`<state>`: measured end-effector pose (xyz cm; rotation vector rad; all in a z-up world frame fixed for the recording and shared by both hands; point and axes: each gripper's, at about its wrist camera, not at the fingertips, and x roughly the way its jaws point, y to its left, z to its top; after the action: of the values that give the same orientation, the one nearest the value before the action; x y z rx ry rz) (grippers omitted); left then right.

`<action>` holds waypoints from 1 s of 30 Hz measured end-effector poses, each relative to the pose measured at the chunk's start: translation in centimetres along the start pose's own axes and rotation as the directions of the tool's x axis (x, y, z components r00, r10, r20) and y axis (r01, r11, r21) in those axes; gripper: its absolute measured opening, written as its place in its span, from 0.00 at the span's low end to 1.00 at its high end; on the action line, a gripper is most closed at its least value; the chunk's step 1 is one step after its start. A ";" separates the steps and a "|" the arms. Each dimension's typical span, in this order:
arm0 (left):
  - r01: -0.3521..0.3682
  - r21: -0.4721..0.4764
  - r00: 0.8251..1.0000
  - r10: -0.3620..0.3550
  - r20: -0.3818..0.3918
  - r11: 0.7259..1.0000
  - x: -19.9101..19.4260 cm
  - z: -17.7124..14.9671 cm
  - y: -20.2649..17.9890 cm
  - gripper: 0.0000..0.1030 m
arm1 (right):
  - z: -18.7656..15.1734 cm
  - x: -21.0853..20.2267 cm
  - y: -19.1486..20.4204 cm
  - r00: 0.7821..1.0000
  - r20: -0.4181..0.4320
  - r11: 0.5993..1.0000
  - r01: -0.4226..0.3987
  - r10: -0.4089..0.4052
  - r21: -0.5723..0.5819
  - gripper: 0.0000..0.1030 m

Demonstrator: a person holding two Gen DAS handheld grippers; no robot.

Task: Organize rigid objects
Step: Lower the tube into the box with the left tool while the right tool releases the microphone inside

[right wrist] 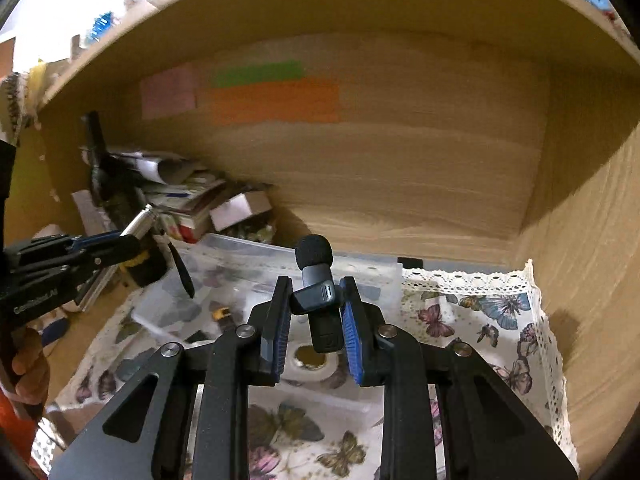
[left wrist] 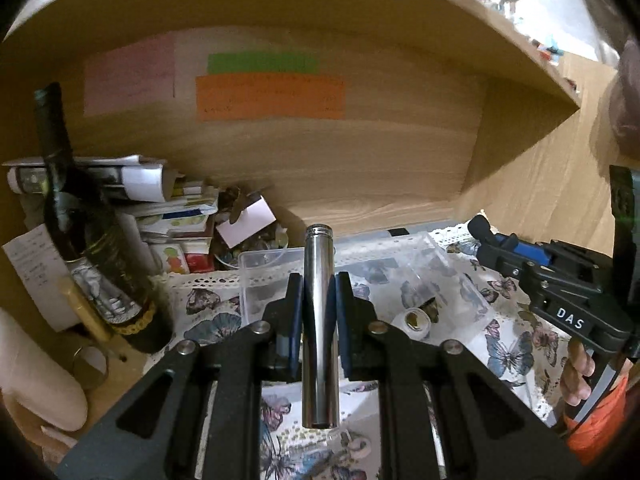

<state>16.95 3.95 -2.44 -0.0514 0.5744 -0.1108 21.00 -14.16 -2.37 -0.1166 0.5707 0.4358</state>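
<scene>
My left gripper (left wrist: 319, 300) is shut on a shiny metal tube (left wrist: 319, 320), held upright above a clear plastic organizer box (left wrist: 260, 264) on a butterfly-print cloth (left wrist: 508, 344). In the right wrist view the left gripper (right wrist: 128, 240) shows at the left with the tube (right wrist: 140, 220) sticking out. My right gripper (right wrist: 314, 312) is shut on a small black clip-on microphone with a foam tip (right wrist: 316, 280), held over the same box (right wrist: 360, 276). The right gripper (left wrist: 492, 240) appears at the right of the left wrist view.
All this is inside a wooden shelf compartment with colored sticky notes (left wrist: 270, 96) on the back wall. A dark bottle (left wrist: 76, 224) and a pile of papers and cartons (left wrist: 168, 208) stand at the left. A tape roll (left wrist: 414, 320) lies in the box.
</scene>
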 end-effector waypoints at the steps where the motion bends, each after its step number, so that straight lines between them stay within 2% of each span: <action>1: 0.006 0.003 1.000 -0.006 -0.013 1.000 0.7 0.0 0.0 0.15 | 0.0 0.7 -0.2 1.000 -0.016 1.000 0.003 -0.003 0.003 0.21; 6: 0.006 0.045 0.995 -0.001 -0.097 0.999 4.2 -1.2 -0.3 0.15 | -0.7 4.3 -1.1 0.994 -0.104 1.000 0.023 -0.022 0.007 0.21; 11: 0.006 0.041 0.982 0.002 -0.187 0.999 7.6 -2.0 0.3 0.15 | -1.8 7.3 -1.4 0.983 -0.184 1.000 0.017 -0.017 -0.002 0.21; 19: 0.014 0.032 0.963 -0.004 -0.271 0.999 10.4 -2.7 0.5 0.15 | -2.6 9.7 -1.0 0.968 -0.250 0.999 0.015 -0.022 -0.030 0.21; 22: 0.016 0.036 0.957 -0.005 -0.289 0.999 10.8 -2.8 0.3 0.15 | -2.7 10.1 -0.6 0.966 -0.258 0.999 0.019 -0.030 -0.043 0.22; 25: 0.012 0.044 0.962 0.001 -0.273 0.999 10.3 -2.6 0.3 0.15 | -2.6 9.9 -0.3 0.966 -0.256 0.998 0.021 -0.034 -0.051 0.24; 27: 0.007 0.055 0.967 0.007 -0.256 0.998 9.6 -2.3 0.1 0.15 | -2.4 9.4 -0.1 0.969 -0.246 0.999 0.013 -0.025 -0.050 0.34; 30: 0.017 0.056 0.972 -0.004 -0.234 0.998 8.4 -1.8 -0.1 0.20 | -1.9 7.9 0.4 0.978 -0.209 0.999 0.002 -0.012 -0.048 0.40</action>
<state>22.94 2.84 -8.51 0.0153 0.8064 -0.1450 25.86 -11.35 -8.27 -0.2119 0.7671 0.4329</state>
